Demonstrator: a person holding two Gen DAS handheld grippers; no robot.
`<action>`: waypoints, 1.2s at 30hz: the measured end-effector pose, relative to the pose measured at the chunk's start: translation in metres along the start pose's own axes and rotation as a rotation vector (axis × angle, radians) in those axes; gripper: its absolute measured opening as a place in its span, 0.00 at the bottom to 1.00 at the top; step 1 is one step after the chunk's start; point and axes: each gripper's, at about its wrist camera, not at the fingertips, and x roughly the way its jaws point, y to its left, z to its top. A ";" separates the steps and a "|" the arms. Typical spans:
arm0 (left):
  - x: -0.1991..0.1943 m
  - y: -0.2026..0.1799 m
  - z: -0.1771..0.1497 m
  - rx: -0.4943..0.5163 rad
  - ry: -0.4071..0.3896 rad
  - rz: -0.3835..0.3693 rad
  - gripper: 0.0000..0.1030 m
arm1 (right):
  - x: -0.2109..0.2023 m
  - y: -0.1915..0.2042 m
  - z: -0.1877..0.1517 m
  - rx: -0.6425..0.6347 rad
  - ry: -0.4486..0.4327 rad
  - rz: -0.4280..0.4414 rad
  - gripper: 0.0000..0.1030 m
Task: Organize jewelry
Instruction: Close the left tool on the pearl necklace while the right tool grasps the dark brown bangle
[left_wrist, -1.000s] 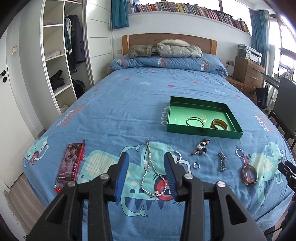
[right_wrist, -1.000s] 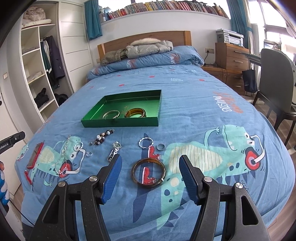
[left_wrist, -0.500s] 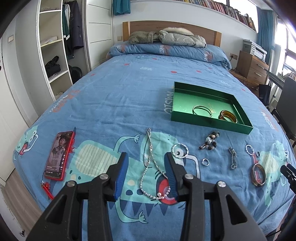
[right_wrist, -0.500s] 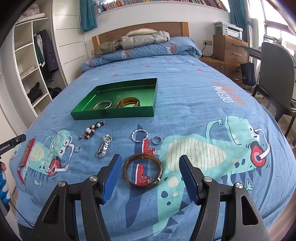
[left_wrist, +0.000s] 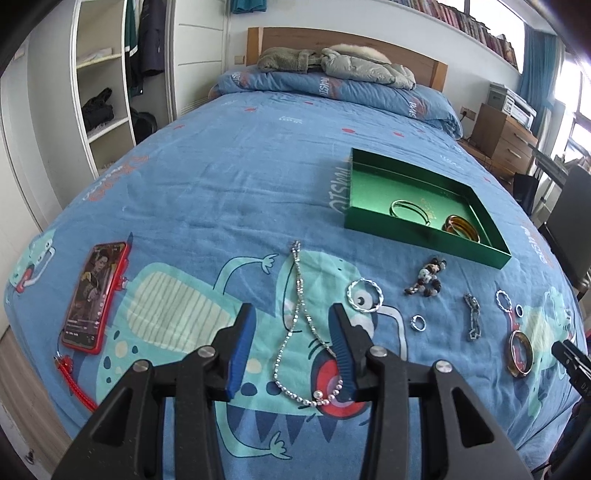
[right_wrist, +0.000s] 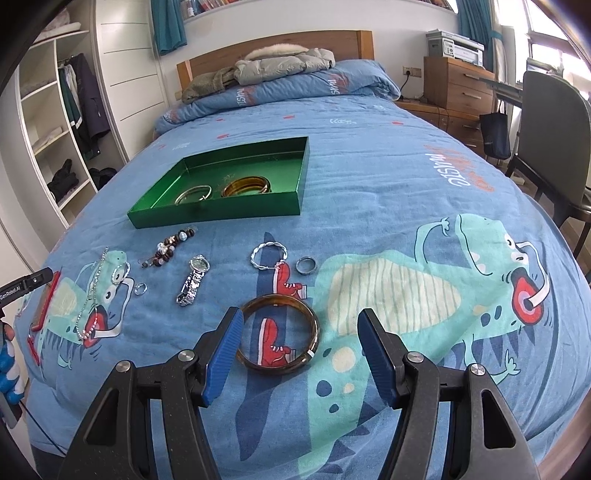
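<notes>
A silver and pearl necklace lies on the blue bedspread between the blue pads of my left gripper, whose jaws are opening and touch nothing. An amber bangle lies flat between the fingers of my right gripper, which stands open and clear of it. Farther back is a green tray holding a thin metal bangle and amber bangles. A bead bracelet, a silver watch, a twisted silver bangle and two rings lie in a row.
A red phone with a red strap lies at the bed's left edge. Pillows and jackets are piled at the headboard. A chair and wooden drawers stand to the right, open shelves to the left.
Both grippers have sunk toward the bed and closer to the jewellery. The left gripper's jaws stand slightly wider around the necklace. The right gripper's jaws keep the same width around the amber bangle.
</notes>
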 end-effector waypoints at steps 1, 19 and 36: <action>0.003 0.004 0.000 -0.007 0.003 -0.009 0.43 | 0.002 -0.001 0.000 0.001 0.004 0.000 0.62; 0.081 -0.005 -0.017 0.027 0.166 -0.076 0.45 | 0.042 -0.007 -0.007 -0.014 0.080 0.022 0.62; 0.105 -0.013 -0.021 0.073 0.192 -0.056 0.38 | 0.081 0.003 -0.011 -0.113 0.176 0.024 0.48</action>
